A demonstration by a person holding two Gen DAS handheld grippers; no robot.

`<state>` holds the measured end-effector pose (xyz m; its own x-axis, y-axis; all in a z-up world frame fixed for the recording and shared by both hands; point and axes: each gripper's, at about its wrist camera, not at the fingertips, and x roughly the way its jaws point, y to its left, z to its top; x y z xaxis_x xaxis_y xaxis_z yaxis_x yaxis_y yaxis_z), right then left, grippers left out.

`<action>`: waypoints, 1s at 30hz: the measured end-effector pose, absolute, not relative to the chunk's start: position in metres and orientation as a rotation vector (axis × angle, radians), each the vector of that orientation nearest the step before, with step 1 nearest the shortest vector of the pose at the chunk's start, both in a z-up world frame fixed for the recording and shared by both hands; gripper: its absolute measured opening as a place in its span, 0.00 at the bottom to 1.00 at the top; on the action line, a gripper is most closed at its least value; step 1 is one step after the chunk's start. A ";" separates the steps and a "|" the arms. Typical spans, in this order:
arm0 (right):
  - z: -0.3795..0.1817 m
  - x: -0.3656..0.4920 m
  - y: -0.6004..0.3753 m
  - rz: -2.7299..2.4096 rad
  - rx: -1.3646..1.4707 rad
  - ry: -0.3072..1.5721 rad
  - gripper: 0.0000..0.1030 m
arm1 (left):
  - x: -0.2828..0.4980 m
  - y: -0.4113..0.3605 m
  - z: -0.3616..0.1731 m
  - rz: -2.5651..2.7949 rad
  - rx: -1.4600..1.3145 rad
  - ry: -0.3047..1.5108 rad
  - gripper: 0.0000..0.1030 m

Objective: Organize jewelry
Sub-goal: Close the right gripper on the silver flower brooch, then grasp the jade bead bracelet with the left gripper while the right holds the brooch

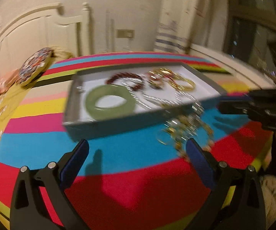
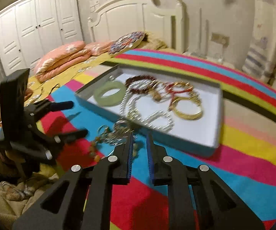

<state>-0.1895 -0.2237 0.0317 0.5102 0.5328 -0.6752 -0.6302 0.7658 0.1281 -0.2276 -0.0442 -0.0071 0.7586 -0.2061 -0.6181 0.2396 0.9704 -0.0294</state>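
A shallow grey cardboard tray (image 2: 217, 115) on the striped bed cover (image 2: 252, 172) held a green jade bangle (image 2: 110, 93). The left gripper (image 1: 137, 151) hovered, jaws wide; the right gripper (image 2: 139, 143) had jaws narrow, empty, beside a tangled gold necklace (image 2: 113, 134).

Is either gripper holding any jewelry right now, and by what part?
No. Left gripper is open and empty; right gripper has a narrow empty gap beside the loose chain pile.

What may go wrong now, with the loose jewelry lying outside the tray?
1. The tangled jewelry pile drapes over the tray edge; pulling it may drag out pieces inside.
2. The right gripper, nearly closed, may catch only one strand.
3. The left gripper is open close by; the two may collide.
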 end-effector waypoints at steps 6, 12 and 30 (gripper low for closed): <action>0.027 -0.187 -0.204 0.728 -0.154 0.775 0.68 | -0.232 -0.057 -0.017 -0.280 0.085 0.676 0.97; 0.020 -0.183 -0.183 0.728 -0.186 0.826 0.54 | -0.242 -0.056 -0.013 -0.339 0.069 0.657 0.97; 0.054 -0.191 -0.230 0.621 -0.067 0.679 0.34 | -0.242 -0.084 -0.016 -0.528 0.102 0.688 0.52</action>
